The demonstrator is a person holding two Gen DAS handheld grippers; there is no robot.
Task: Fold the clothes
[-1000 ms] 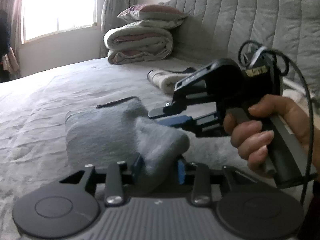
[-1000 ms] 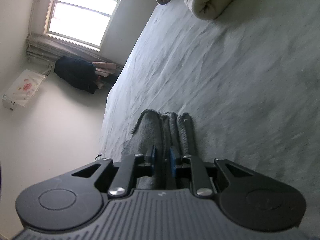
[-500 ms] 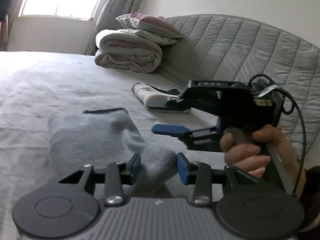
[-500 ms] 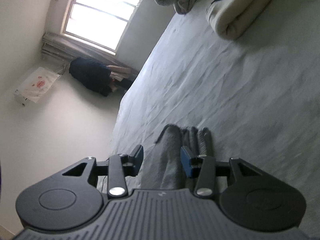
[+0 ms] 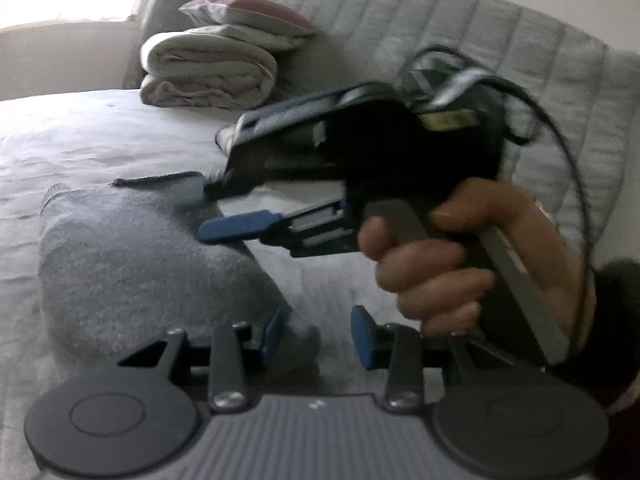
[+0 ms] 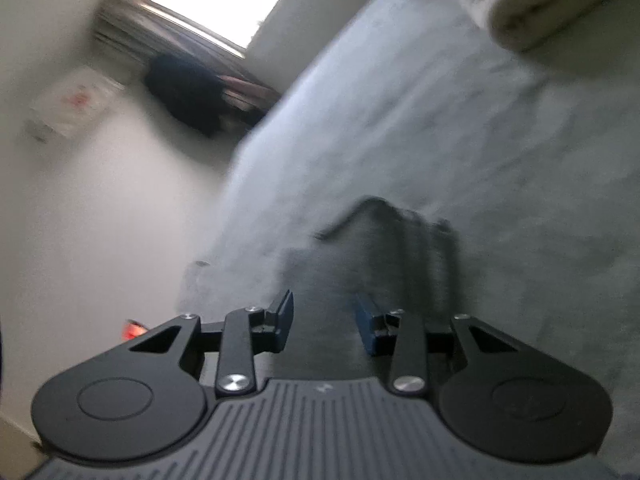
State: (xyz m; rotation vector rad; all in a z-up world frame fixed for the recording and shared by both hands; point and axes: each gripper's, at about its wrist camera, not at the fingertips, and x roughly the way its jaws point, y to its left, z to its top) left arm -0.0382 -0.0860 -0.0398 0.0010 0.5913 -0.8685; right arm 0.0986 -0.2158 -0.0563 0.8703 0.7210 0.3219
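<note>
A grey folded garment (image 5: 132,268) lies on the grey bed in the left wrist view; it also shows blurred in the right wrist view (image 6: 380,248). My left gripper (image 5: 318,338) is open, its left pad touching the garment's near corner, which lies loose. My right gripper (image 6: 324,320) is open and empty, lifted just above the garment. In the left wrist view the right gripper (image 5: 224,208) is held by a hand above the garment's right edge, one blue pad showing.
A stack of folded quilts and a pillow (image 5: 212,68) sits at the bed's head by the padded headboard (image 5: 480,40). A rolled cream item (image 6: 556,4) lies beyond the garment. Dark clothes (image 6: 188,96) hang under the window.
Both grippers opened and let go of the garment. The left one pulled back; the right one lifted off. The garment now lies flat on the bed.
</note>
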